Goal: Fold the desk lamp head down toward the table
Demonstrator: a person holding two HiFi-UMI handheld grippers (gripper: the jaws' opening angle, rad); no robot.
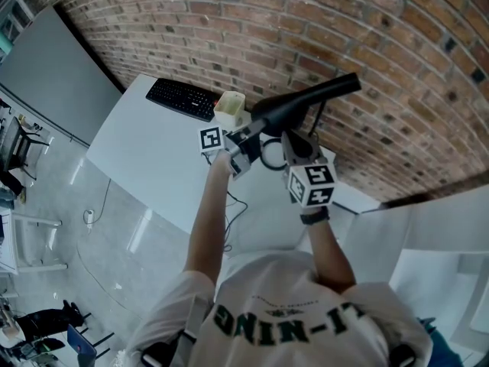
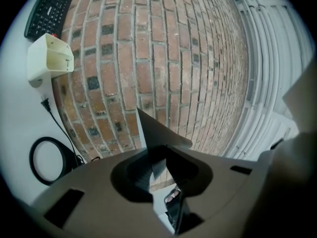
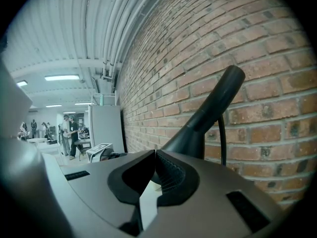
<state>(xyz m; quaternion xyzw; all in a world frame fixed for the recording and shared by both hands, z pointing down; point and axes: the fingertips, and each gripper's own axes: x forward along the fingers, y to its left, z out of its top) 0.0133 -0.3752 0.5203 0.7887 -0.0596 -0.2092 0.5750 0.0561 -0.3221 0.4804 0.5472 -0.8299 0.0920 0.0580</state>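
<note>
The desk lamp (image 1: 309,98) stands near the back of the white counter (image 1: 153,167), close to the brick wall (image 1: 306,21). Its long black head slants up and away toward the wall, raised well clear of the counter.

The left gripper (image 1: 248,138) meets the lower, thicker end of that head. In the left gripper view its jaws are drawn in narrow on a thin flat part that runs between them and tapers away toward the bricks, with a pale edge along one side; this looks to be the lamp head seen end-on. To the left in that view a black ring (image 2: 31,160) lies on the counter with a thin cord (image 2: 59,128) leading off it.

The right gripper (image 1: 293,138) sits just beside the lamp on the person's right, a little lower than the raised head. In the right gripper view its jaws are pressed together with nothing between them. The lamp head rises beyond the tips to a rounded end, with a thin black stem beside it, apart from the jaws.

A black keyboard (image 1: 182,98) lies farther left along the wall, and a cream container (image 1: 231,107) stands between it and the lamp.
</note>
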